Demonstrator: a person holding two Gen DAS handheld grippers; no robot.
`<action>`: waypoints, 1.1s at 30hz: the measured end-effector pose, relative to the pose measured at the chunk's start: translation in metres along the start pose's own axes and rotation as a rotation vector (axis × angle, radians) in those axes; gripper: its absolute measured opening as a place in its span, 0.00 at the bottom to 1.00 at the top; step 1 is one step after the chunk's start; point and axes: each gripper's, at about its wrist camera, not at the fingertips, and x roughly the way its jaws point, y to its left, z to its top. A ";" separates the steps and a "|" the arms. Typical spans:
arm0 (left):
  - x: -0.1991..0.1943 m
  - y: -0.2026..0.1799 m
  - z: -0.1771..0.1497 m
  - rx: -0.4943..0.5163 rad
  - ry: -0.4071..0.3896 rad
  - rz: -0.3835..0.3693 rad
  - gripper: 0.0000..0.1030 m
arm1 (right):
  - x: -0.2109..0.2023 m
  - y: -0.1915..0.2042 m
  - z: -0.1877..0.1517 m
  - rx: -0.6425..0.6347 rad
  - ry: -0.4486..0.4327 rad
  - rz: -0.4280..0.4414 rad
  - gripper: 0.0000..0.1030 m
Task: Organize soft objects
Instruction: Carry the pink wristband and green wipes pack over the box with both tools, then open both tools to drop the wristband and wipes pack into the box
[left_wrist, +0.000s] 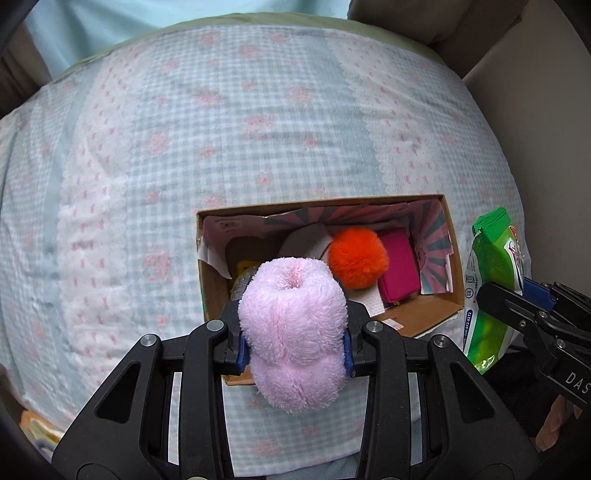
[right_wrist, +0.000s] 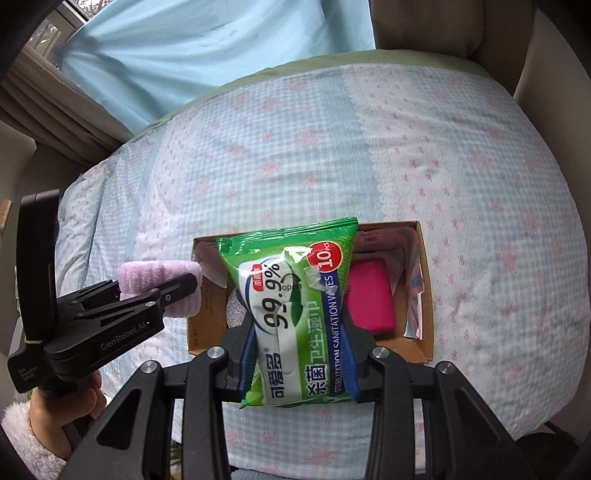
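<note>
The left gripper (left_wrist: 293, 341) pinches a pink, fluffy rolled plush (left_wrist: 291, 332) just above the near edge of the cardboard box (left_wrist: 417, 321). The right gripper (right_wrist: 299, 363) squeezes a glossy green wipes pack (right_wrist: 291, 317), which hides most of the box. Inside lie an orange pompom (left_wrist: 357, 256) and a magenta pouch (left_wrist: 399, 269); a yellow thing is hard to make out.

Likely a home bedroom: a checked floral quilt (right_wrist: 369, 166) covers a bed beside light-blue curtains (right_wrist: 207, 40).
</note>
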 end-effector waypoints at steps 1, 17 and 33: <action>0.007 0.003 0.000 -0.003 0.012 -0.003 0.32 | 0.007 -0.002 0.000 0.014 0.013 -0.008 0.34; 0.090 0.005 0.026 0.031 0.155 -0.018 0.32 | 0.101 -0.044 0.012 0.234 0.193 -0.020 0.34; 0.104 0.010 0.032 0.043 0.187 0.022 1.00 | 0.138 -0.065 0.020 0.307 0.297 -0.041 1.00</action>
